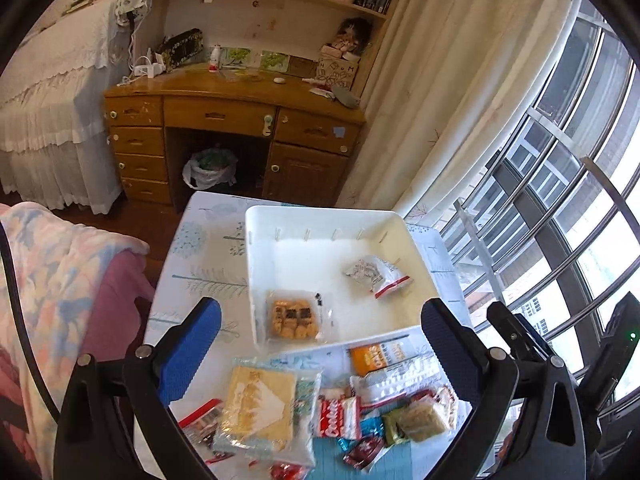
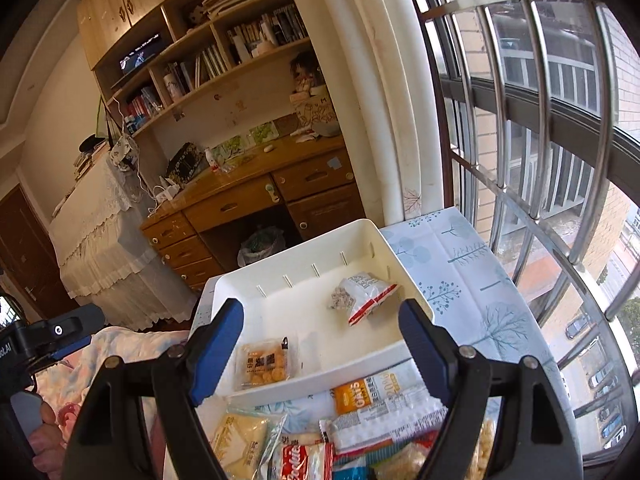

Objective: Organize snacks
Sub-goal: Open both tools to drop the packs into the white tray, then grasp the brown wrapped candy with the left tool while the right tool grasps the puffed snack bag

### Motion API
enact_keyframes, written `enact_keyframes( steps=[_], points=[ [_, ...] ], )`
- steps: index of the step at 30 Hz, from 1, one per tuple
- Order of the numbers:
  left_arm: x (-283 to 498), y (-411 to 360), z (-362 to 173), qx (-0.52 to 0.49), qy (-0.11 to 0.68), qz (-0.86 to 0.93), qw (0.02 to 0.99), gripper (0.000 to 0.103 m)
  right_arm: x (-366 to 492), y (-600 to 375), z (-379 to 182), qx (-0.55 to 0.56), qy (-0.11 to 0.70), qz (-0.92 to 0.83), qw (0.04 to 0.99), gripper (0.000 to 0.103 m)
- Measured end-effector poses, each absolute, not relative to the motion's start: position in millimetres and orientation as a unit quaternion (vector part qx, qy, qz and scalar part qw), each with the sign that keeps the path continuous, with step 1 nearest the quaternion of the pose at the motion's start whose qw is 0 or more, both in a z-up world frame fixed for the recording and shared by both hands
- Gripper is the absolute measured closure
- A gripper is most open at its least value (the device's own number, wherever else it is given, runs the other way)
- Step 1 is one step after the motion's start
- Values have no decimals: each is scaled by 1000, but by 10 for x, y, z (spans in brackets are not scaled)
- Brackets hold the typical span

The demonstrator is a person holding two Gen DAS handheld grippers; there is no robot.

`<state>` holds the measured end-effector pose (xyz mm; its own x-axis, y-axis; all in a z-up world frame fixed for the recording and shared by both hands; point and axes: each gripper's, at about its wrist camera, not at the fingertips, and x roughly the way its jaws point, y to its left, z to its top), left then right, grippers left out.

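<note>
Both are angling downward over the table: the left gripper (image 1: 320, 344) and right gripper (image 2: 320, 340) are holding jaws spread and empty, above the white plastic tray (image 1: 256, 248) containing two snack packets, loose wrapped snacks (image 1: 340, 416) lying just before it.

Snack pile running off the bottom edge, partly behind the fingers

Below the blue fingertips (image 1: 192, 344), the snack pile (image 1: 320, 412) is being cropped by the frame, and the orange packet (image 2: 362, 394) is slipping behind the right-hand finger (image 2: 424, 344); print on the clear biscuit pack (image 2: 264, 364), beside the left-hand finger, is too small to read, perhaps a brand name.
</note>
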<state>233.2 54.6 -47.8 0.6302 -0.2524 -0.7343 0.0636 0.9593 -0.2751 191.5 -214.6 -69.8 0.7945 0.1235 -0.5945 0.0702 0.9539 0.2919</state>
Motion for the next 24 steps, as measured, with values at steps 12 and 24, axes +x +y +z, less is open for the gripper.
enact_keyframes(
  steps=[12,24],
  points=[
    [1588,775,-495,-107,433,-118,887,3,1083,-1907,-667,140,307,-5,941,22],
    [1194,632,-688,-103,474,-144,863,3,672,-1964,-739,86,316,-19,945,22]
  ],
)
